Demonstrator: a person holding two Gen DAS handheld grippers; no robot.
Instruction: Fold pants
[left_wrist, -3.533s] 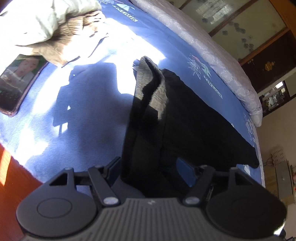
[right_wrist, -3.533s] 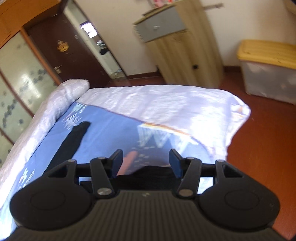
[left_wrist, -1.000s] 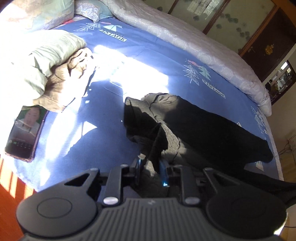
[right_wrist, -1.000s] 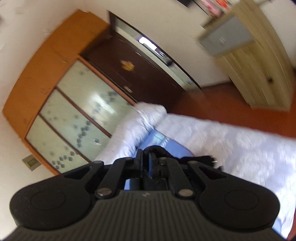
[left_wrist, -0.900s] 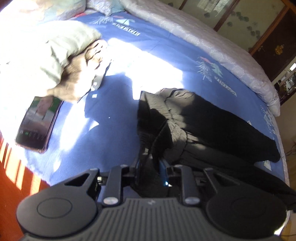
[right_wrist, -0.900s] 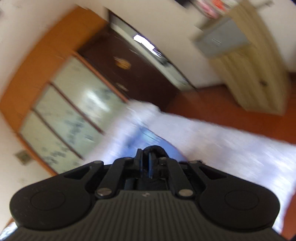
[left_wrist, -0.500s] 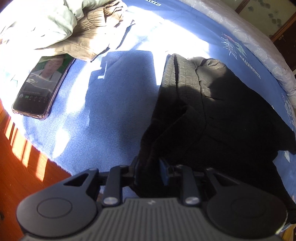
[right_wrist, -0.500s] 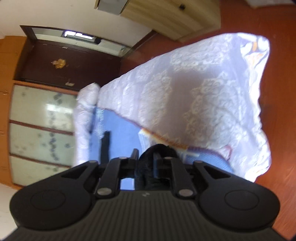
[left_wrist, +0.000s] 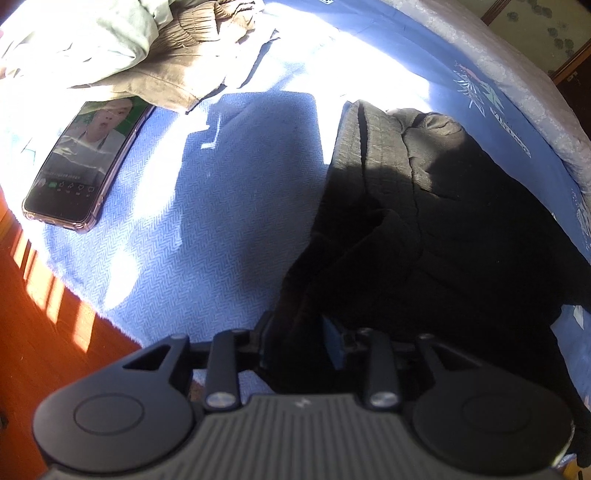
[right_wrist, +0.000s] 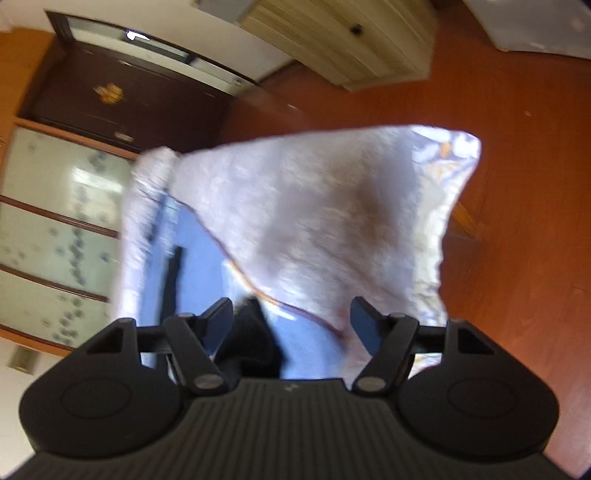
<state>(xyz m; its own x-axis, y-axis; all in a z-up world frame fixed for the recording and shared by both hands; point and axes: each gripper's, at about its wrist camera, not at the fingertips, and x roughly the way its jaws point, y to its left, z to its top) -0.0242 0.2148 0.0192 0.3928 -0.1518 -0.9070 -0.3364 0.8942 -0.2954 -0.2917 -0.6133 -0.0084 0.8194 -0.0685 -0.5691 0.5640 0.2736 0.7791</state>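
**Left claw pinching the pants, right claw sprung wide**

Left wrist view: my left gripper (left_wrist: 295, 332) sits narrow, its jaws easing apart just now but with a fold of the black pants (left_wrist: 424, 229) between them, and I see the pads pressing that cloth. The pants lie in a rumpled heap on the blue bedspread (left_wrist: 221, 229), grey waistband upward in the sun. A phone (left_wrist: 85, 166) lies near the bed's edge, beside a pile of beige and pale green clothes (left_wrist: 147, 48). Orange wood floor (left_wrist: 48, 332) shows below.

Right wrist view: my right gripper (right_wrist: 291, 321) stands wide, having just sprung open; a dark bit of the pants sits by the left finger, not pinched. Only here I see the white quilt (right_wrist: 314, 221), the dark door (right_wrist: 122, 99), the glass-panelled wardrobe (right_wrist: 48, 221) and a wooden cabinet (right_wrist: 343, 40). The frame is blurred.
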